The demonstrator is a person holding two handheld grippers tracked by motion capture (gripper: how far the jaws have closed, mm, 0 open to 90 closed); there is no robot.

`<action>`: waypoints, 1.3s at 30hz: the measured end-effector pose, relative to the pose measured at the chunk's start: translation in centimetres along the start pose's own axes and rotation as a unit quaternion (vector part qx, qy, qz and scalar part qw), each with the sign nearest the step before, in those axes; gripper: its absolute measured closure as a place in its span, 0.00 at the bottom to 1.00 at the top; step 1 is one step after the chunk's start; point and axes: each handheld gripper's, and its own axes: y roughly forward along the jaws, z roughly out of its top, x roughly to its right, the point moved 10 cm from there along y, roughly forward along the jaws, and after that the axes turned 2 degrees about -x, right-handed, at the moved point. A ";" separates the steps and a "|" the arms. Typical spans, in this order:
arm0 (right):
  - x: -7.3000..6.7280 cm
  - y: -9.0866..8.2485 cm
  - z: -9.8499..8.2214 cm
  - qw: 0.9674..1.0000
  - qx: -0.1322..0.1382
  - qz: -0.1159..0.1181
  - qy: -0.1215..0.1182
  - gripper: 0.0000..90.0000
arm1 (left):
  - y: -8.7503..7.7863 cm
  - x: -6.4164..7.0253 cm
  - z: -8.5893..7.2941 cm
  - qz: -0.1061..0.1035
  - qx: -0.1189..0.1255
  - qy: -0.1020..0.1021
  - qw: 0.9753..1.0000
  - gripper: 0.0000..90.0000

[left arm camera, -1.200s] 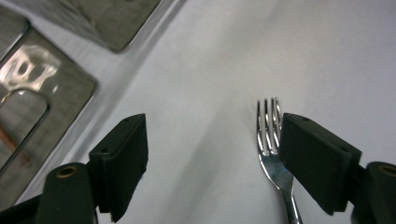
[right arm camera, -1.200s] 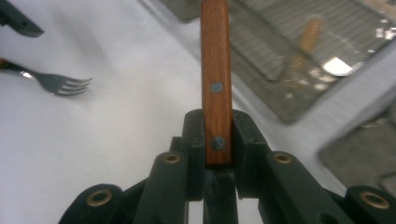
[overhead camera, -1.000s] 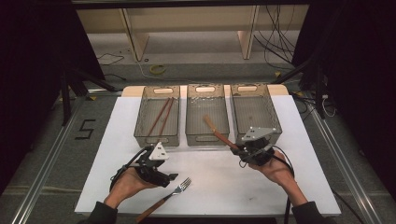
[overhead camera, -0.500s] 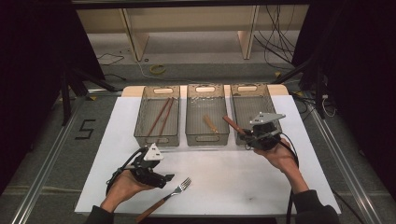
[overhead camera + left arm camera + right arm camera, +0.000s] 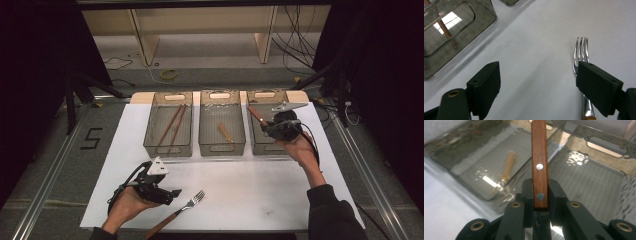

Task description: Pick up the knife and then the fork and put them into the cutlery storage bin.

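- The white table (image 5: 260, 195) is the biggest thing. Both grippers are over it.
- Three see-through bins stand side by side at the far side of the table. The right bin (image 5: 260, 142) is right under the right gripper's fingers. The middle bin (image 5: 221, 145) is just beside those fingers. The left bin (image 5: 167, 147) is well apart from them, and it is up ahead of the left gripper's fingers.
- The right gripper (image 5: 267, 126) is held in the person's right hand (image 5: 297, 147), up above the right bin. Its fingers (image 5: 556, 192) are squeezed tight on a wooden handle (image 5: 539, 162).
- The wooden handle sticks straight out from between those fingers, with two shiny dots on it. It points out over the bins.
- The left gripper (image 5: 172, 194) is low over the near part of the table. Its fingers (image 5: 485, 83) are spread wide with nothing between them.
- Two brown sticks (image 5: 172, 127) lie in the left bin.
- A fork (image 5: 581, 53) lies flat on the table. Its prongs poke out just past the right finger of the left gripper.
- A small light wooden piece (image 5: 508, 165) lies in the middle bin, off to the side of the right gripper's fingers.
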 end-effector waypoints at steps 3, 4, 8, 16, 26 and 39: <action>0.9 0.8 0.6 1.000 -0.006 -0.011 0.013 0.86 | -0.1 0.2 -0.2 -0.001 0.000 -0.005 1.000 0.21; 1.1 1.0 0.7 1.000 -0.008 -0.012 0.016 0.86 | -0.1 0.2 -0.3 0.001 0.001 -0.006 1.000 0.21; 1.9 1.9 1.2 0.999 -0.016 -0.022 0.030 0.86 | -0.2 0.3 -0.5 0.000 0.005 -0.008 1.000 0.21; 3.2 3.6 1.8 0.997 -0.028 -0.042 0.062 0.86 | -0.6 0.6 -1.0 0.002 0.014 -0.025 1.000 0.20; 4.1 4.6 2.4 0.994 -0.041 -0.054 0.085 0.86 | -0.5 1.2 -1.7 0.001 0.011 -0.028 1.000 0.20; 4.7 6.2 2.3 0.991 -0.057 -0.066 0.102 0.86 | -0.6 1.7 -2.0 -0.011 0.015 -0.026 0.999 0.20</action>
